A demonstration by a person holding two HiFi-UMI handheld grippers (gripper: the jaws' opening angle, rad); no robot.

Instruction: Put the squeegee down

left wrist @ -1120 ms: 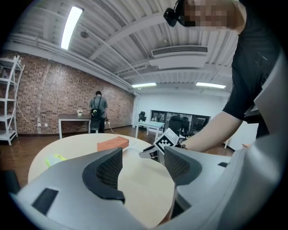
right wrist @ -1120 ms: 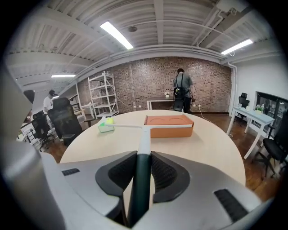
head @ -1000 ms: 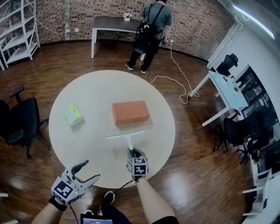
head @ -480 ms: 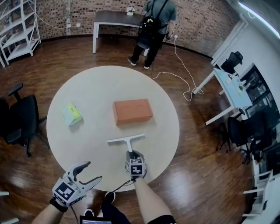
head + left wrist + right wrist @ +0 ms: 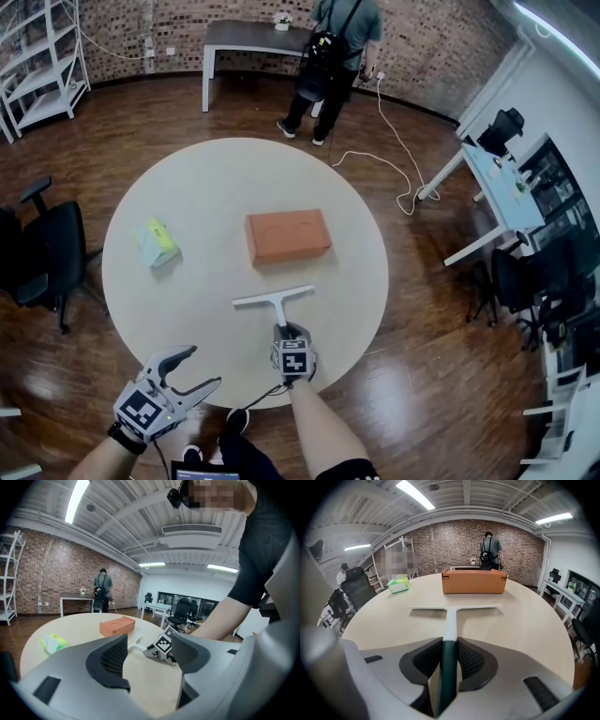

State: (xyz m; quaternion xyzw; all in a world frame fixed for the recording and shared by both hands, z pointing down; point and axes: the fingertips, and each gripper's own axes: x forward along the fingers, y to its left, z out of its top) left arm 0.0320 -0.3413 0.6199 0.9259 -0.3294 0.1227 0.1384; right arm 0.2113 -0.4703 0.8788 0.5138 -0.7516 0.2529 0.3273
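Fingers (image 5: 472, 660) pinch squeegee (image 5: 450, 616); round table (image 5: 529, 620) beneath.

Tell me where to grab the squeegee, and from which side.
Take the dark end of the handle, coming from the near edge of the table. The squeegee is T-shaped: its wide white blade lies crosswise at the far end, while the narrow handle points back toward that edge and fits between two jaws. The right gripper is shut on that part.
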